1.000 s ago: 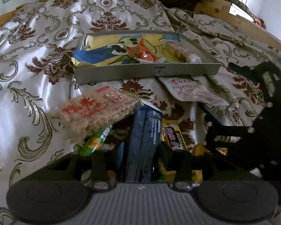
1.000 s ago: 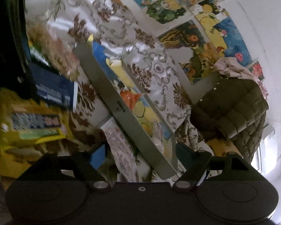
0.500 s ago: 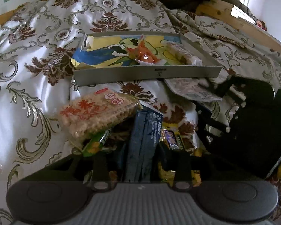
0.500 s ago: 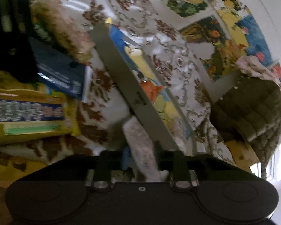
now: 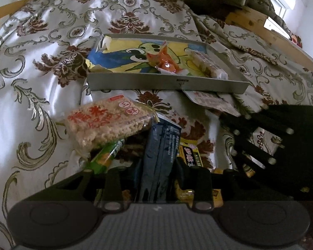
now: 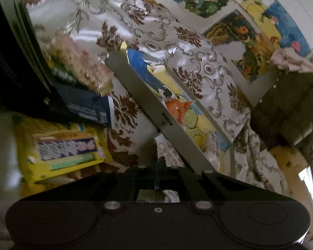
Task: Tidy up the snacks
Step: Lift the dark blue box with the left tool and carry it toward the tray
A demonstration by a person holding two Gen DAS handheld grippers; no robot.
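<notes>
left gripper: jaws closing around the dark blue packet, which stands on edge between them; we read it as pinched, though contact at the pads is hidden by the packet itself.
right gripper: jaws together, clamped on the edge of the white printed packet lying just outside the tray's near wall.
tray: grey, shallow, sitting on the bedspread; it holds an orange wrapped snack and a pale snack bar on a cartoon liner.
loose pile: rice cracker pack leans on the blue packet, a green wrapper lies under it, and a yellow box sits beside them.
risk 1: we think lifting the blue packet may topple the rice cracker pack, since it rests against it.
risk 2: the white packet is thin and held by one edge, so it may slip, tear or droop and catch the tray wall on the way in.
risk 3: the tray sits on soft bedding; we expect a nudge from either gripper could tilt it and spill what it holds.
risk 4: both grippers work near each other, so a collision seems possible.
</notes>
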